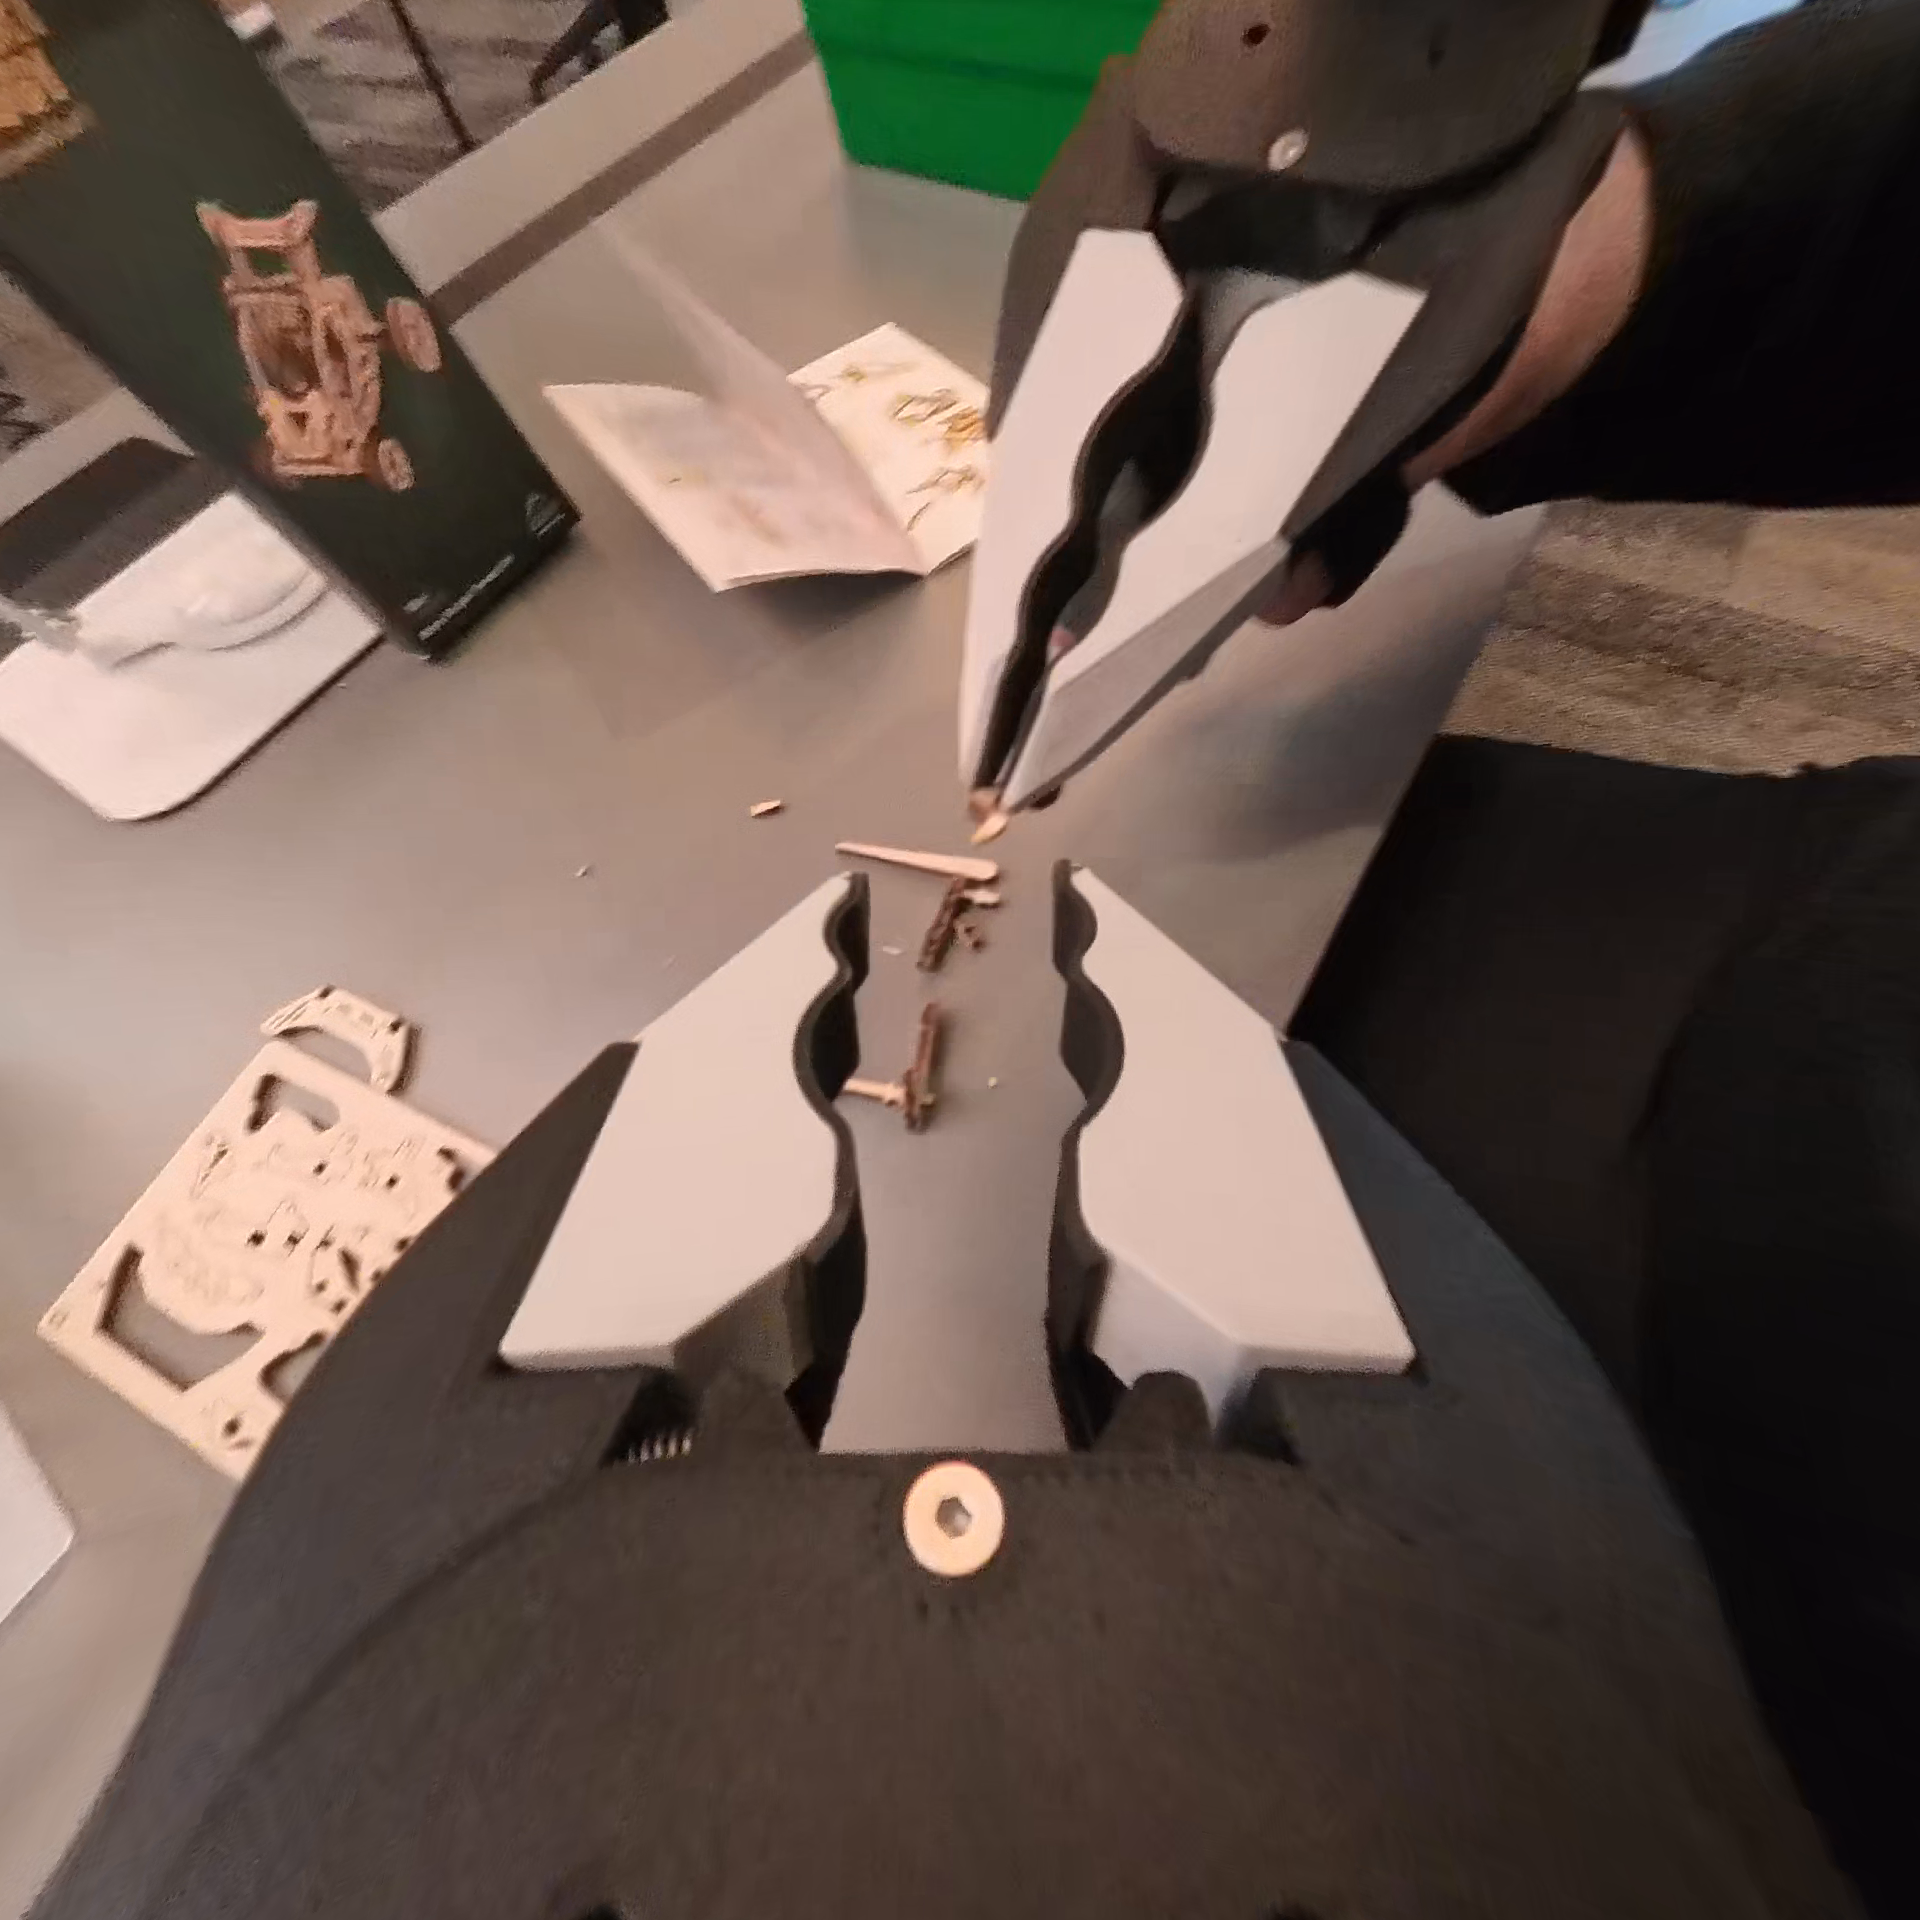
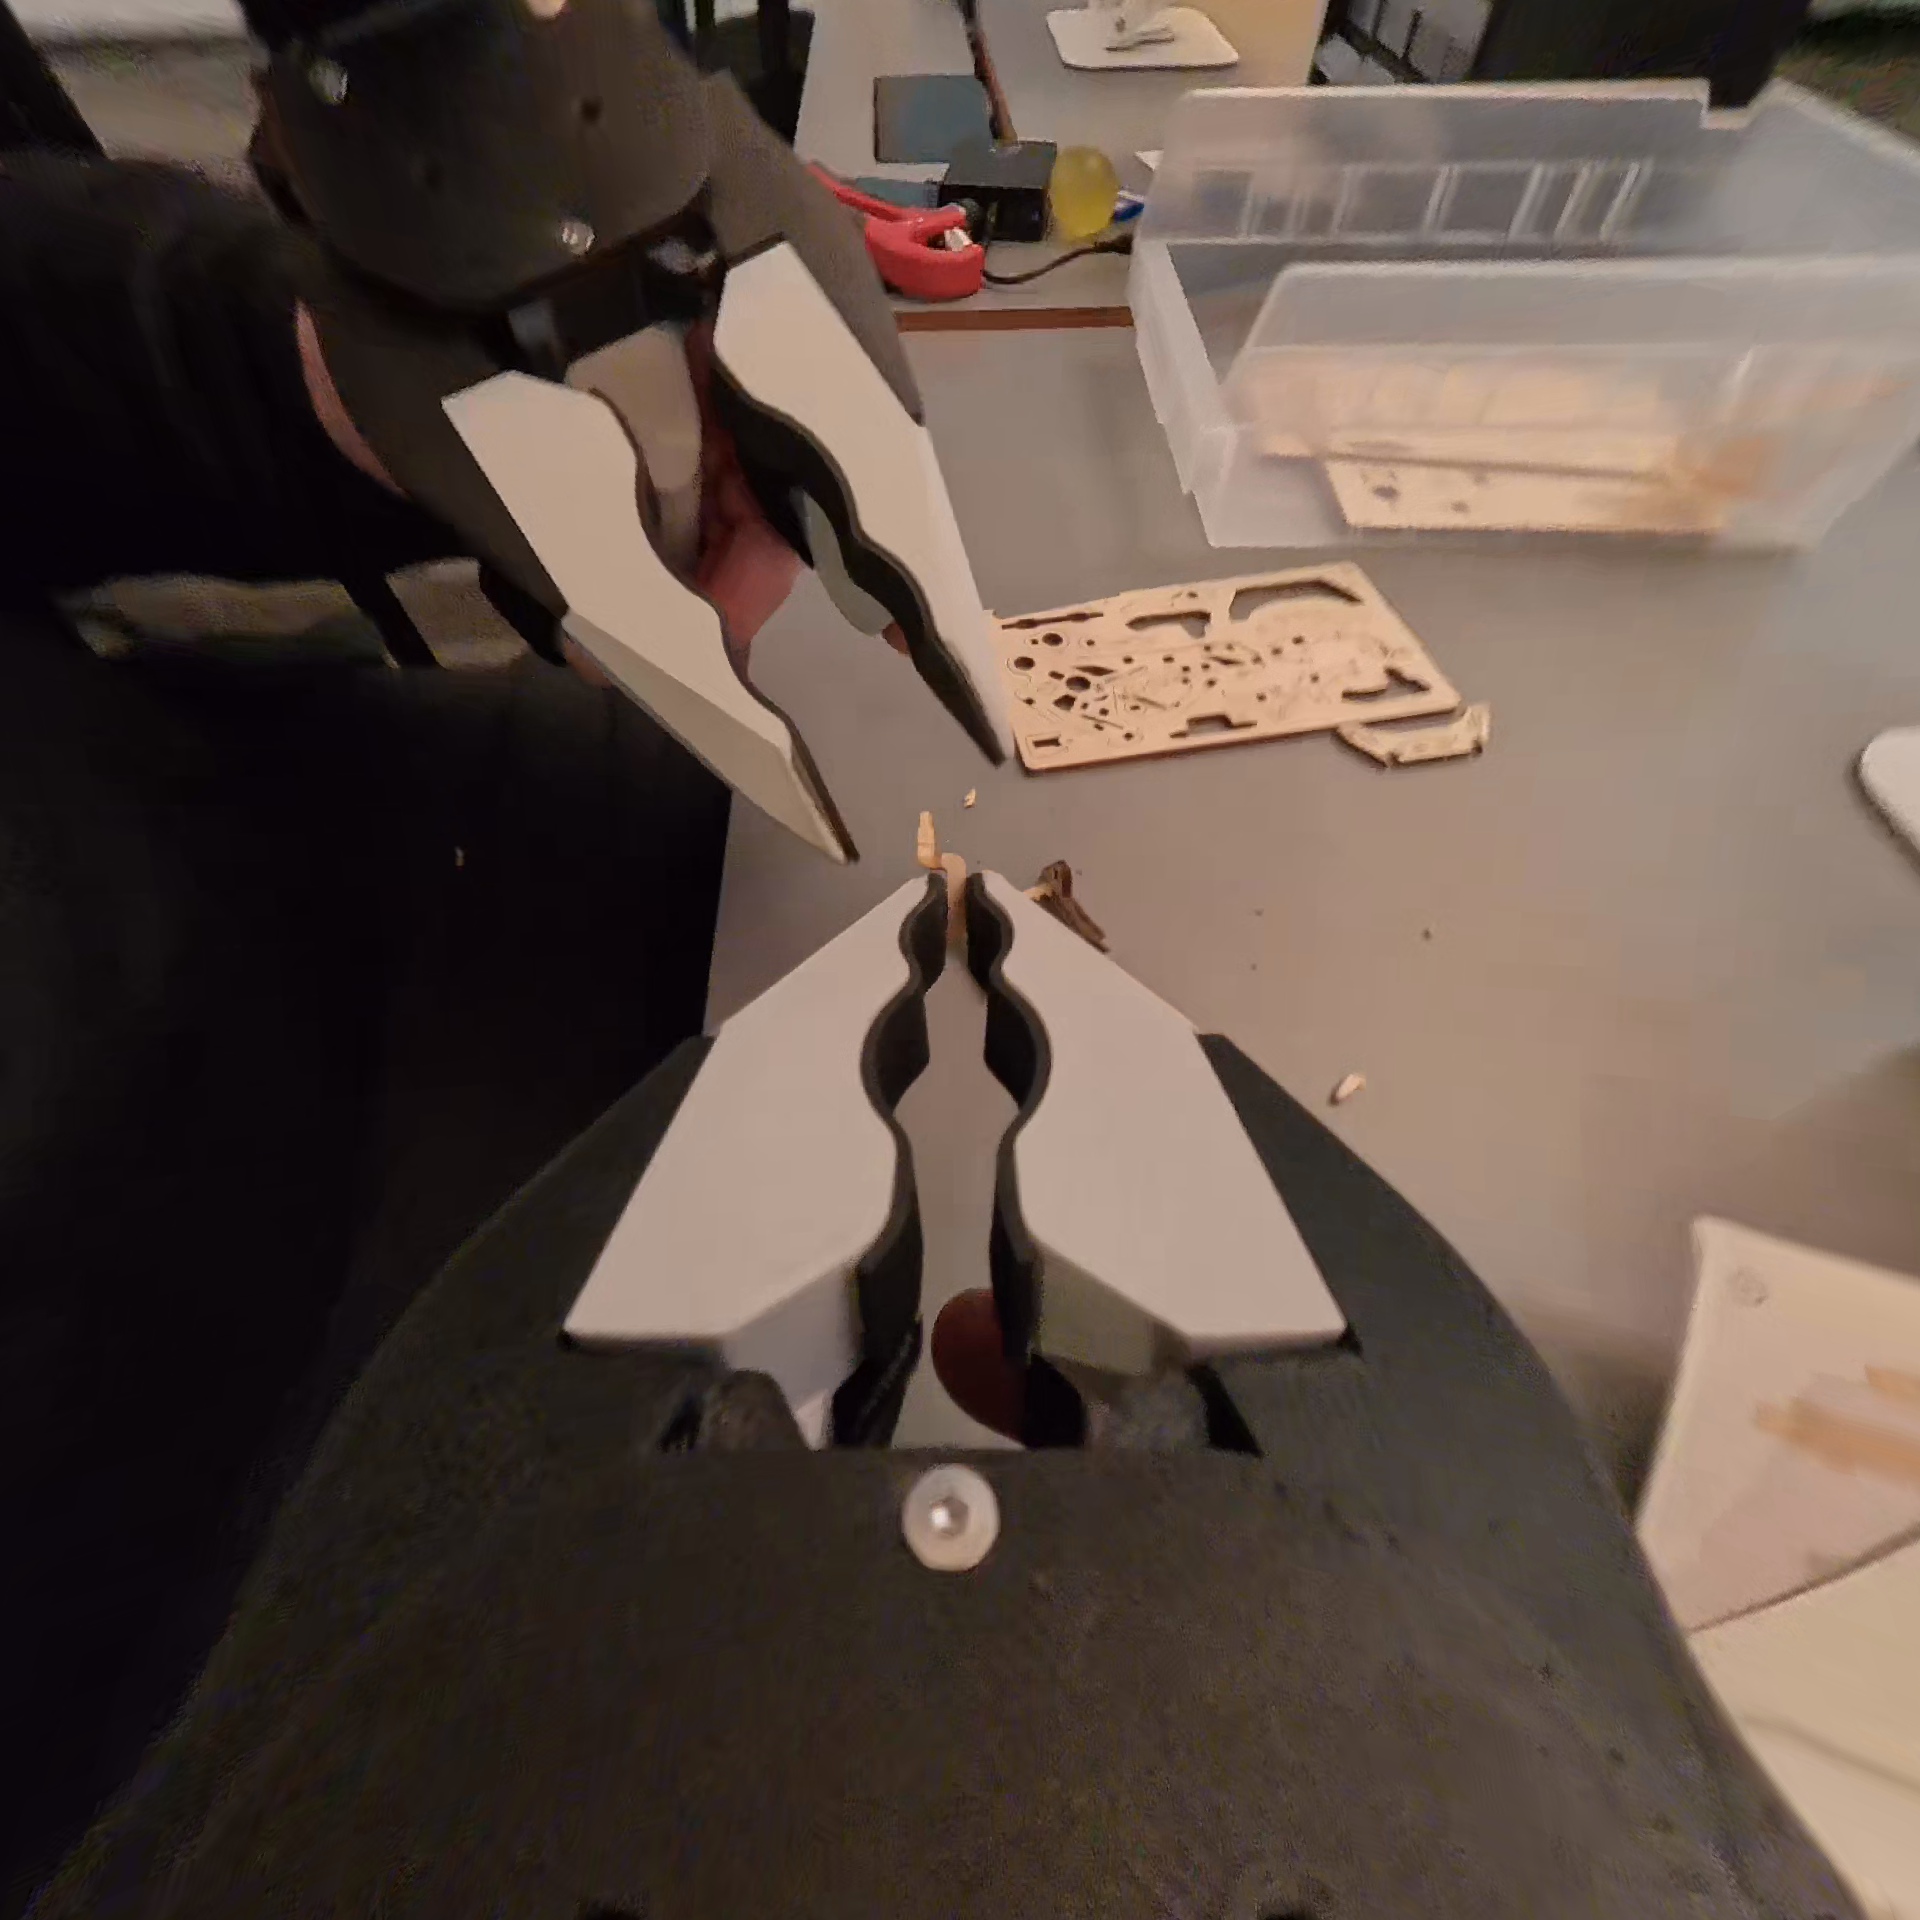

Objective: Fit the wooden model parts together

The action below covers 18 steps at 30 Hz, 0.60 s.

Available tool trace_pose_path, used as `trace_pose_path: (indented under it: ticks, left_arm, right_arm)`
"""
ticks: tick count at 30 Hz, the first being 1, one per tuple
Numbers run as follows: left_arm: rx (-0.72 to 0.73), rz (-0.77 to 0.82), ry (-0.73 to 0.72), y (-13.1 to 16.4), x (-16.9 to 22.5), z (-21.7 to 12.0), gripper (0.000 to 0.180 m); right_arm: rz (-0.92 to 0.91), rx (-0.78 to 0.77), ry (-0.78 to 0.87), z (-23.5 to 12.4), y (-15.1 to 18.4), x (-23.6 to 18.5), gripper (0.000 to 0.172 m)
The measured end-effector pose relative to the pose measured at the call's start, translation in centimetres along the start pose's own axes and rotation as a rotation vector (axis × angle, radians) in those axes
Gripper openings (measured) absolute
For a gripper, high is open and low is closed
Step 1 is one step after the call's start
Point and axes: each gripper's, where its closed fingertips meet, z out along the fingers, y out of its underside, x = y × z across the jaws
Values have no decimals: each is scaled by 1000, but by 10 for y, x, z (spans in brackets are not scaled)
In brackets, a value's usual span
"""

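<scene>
My right gripper [image 2: 953,883] is shut on a small, light, hook-shaped wooden part [image 2: 948,868] that sticks out past its tips. In the left wrist view it [image 1: 995,800] comes down from the upper right with the part [image 1: 987,823] at its tips, just above the grey table [image 1: 623,790]. My left gripper [image 1: 958,881] is open and holds nothing. It also shows in the right wrist view [image 2: 916,800]. On the table between and ahead of its fingers lie a light flat stick [image 1: 912,858], a dark wooden piece [image 1: 943,927] and another small piece [image 1: 914,1081]. The dark piece also shows in the right wrist view [image 2: 1070,906].
A punched wooden sheet [image 1: 249,1247] lies at the left; it also shows in the right wrist view [image 2: 1226,665]. A dark model box [image 1: 312,343], an open booklet [image 1: 769,457] and a green bin [image 1: 956,83] stand behind. A clear plastic bin [image 2: 1538,343] holds more sheets. The table edge [image 1: 1382,831] is close on the right. Less than 4 cm separates the two grippers' tips.
</scene>
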Motion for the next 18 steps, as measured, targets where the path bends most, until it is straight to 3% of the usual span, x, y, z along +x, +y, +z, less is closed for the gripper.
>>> trace_pose_path:
  ticks: [9, 18]
  left_arm:
    - [92, -389, 178, -9, 9, -8, 13]
    - [108, -566, 249, -4, 12, -9, 0]
  right_arm:
    - [-540, -97, 154, 5, -15, -5, 1]
    - [-731, -113, 212, 8, -18, -10, 2]
